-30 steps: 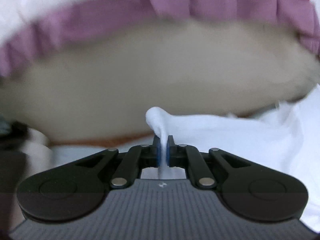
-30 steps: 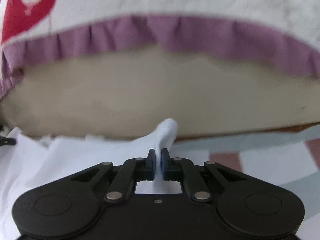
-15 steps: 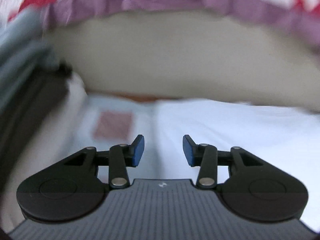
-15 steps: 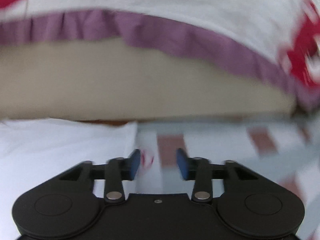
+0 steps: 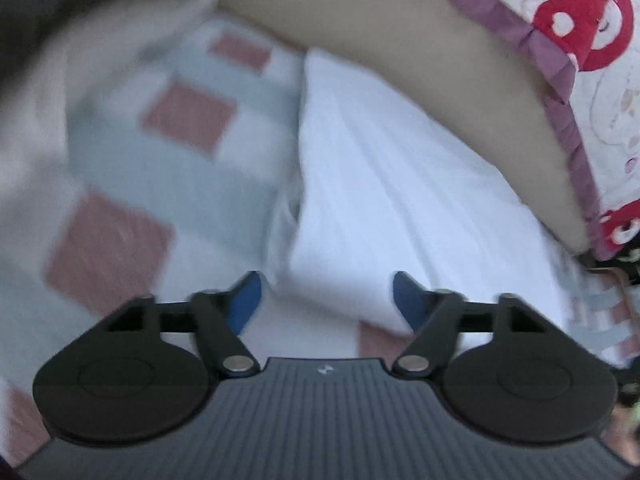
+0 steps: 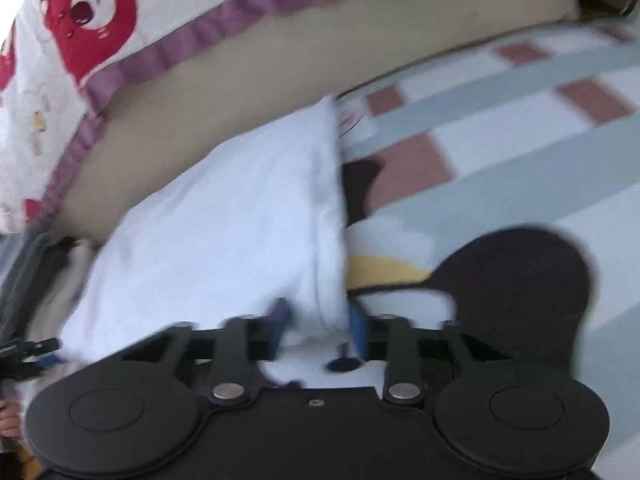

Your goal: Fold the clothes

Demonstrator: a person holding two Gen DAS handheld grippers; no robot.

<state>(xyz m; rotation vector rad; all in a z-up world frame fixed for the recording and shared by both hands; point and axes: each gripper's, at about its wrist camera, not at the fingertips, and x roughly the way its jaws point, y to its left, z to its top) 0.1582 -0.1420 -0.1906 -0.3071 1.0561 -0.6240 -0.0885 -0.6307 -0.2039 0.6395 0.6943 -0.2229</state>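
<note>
A white garment lies folded flat on the checked bedsheet, against a beige mattress side. My left gripper is open, its blue pads spread above the garment's near left edge. In the right wrist view the same white garment lies left of centre. My right gripper is open with its jaws on either side of the garment's near right corner, not closed on it.
A beige mattress side with a purple-frilled quilt printed with red bears runs along the far edge. The sheet has a dark penguin print right of the garment. Dark objects sit at the left.
Both grippers let go of the white garment's corners and opened. They then drew back and swung toward the garment's near side edges; the garment now lies flat.
</note>
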